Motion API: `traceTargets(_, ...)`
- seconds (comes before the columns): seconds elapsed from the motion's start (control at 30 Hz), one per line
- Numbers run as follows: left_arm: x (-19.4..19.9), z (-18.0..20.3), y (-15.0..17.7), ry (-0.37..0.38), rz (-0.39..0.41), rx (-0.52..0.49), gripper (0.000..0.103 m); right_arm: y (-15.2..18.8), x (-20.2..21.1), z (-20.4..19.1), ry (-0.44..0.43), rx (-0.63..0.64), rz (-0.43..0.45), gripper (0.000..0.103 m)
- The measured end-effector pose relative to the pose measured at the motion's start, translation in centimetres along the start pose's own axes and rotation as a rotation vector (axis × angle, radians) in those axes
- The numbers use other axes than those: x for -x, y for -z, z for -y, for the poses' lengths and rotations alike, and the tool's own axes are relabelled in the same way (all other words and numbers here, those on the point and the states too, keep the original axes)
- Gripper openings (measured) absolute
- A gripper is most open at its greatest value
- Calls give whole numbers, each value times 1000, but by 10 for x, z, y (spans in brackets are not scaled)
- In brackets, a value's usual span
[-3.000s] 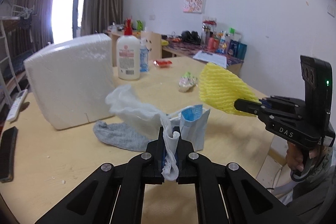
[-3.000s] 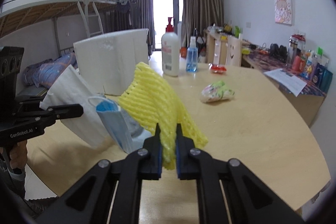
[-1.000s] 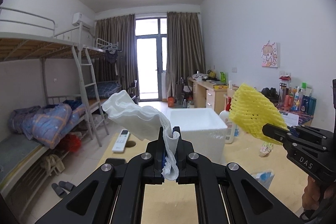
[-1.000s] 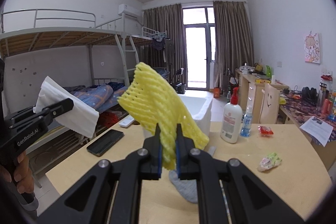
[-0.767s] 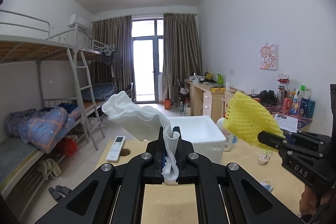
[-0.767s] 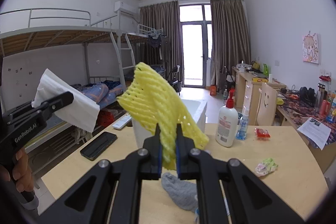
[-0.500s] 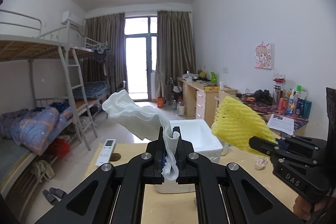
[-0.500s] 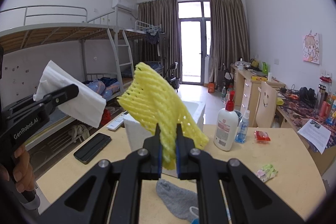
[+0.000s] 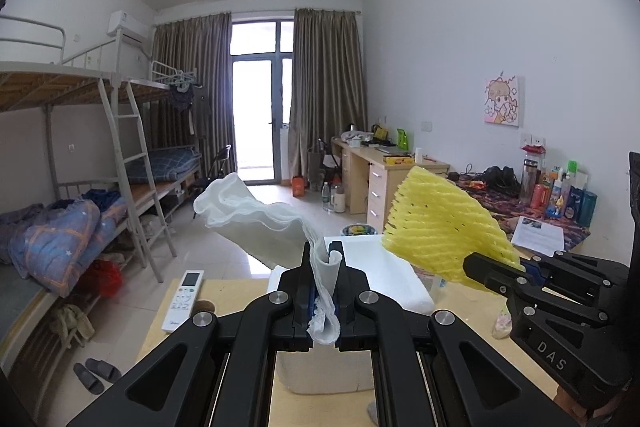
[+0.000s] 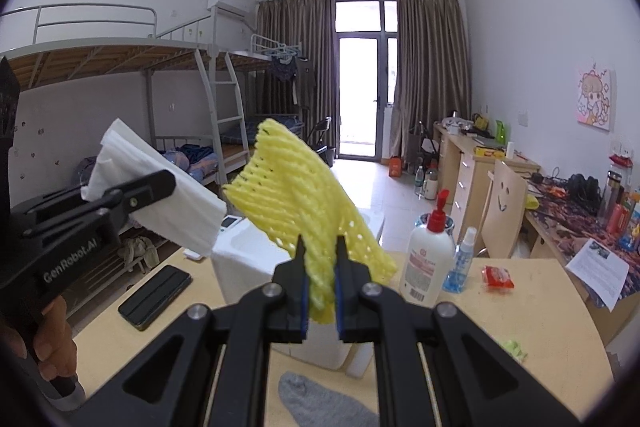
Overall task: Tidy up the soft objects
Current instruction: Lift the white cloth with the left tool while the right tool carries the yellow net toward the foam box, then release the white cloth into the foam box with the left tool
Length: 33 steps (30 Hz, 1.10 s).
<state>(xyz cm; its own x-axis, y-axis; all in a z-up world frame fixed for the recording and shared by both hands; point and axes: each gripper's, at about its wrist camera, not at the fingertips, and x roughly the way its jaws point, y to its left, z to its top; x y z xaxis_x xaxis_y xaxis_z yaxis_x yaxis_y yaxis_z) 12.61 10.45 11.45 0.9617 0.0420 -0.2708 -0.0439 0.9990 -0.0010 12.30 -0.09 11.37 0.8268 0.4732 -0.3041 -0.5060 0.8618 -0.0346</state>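
1. Up front in the left wrist view, the left gripper (image 9: 324, 259) sits at lower centre with its jaws pinched tight on a white foam sheet (image 9: 256, 223), which fans up and toward the left of the frame.
2. At the right edge of that view, the right gripper (image 9: 474, 265) reaches in from the side, clamped on a yellow foam net (image 9: 440, 227) that spreads toward the upper left.
3. In the right wrist view, the right gripper's jaws stand nearly closed at lower centre, the net's narrow end squeezed between them and its body rising to mid-frame.
4. A white foam box (image 10: 248, 251) stands on the wooden table (image 10: 532, 311) just behind both held pieces, its open top visible.
5. On the table, a grey sock (image 10: 320, 403) lies at bottom centre of the right view, in front of the box.
6. A black phone (image 10: 154, 297) lies left of the box; a white pump bottle (image 10: 428, 267) and a blue spray bottle (image 10: 460, 263) stand to its right.
7. A hand (image 10: 56, 343) grips the left gripper's handle at lower left.
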Motion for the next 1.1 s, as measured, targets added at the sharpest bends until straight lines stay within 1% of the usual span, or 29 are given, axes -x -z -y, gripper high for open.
traceTargets(0.3, -40, -6, -8, 13, -30, 10, 6, -7, -35, 5, 7, 14, -14, 13)
traceTargets(0.5, -63, -6, -12, 11, -46, -5, 6, -8, -55, 7, -6, 4, -37, 13)
traceTargets(0.63, -75, -8, -13, 5, -57, -13, 6, -8, -69, 8, -9, 3, -65, 13)
traceTargets(0.73, -82, -6, -14, 13, -67, -17, 6, -8, -73, 9, -10, 3, -72, 13)
traceTargets(0.8, -85, -1, -15, 25, -72, -20, 6, -9, -72, 9, -9, -2, -75, 13)
traceTargets(0.9, -92, 6, -17, 93, -82, -21, 6, -12, -67, 15, 16, -9, -75, 13)
traceTargets(0.97, -96, 11, -17, 126, -85, -19, 6, -14, -63, 19, 35, -21, -79, 13)
traceTargets(1.1, -107, 19, -14, 156, -117, -2, 6, -12, -54, 28, 66, -38, -85, 13)
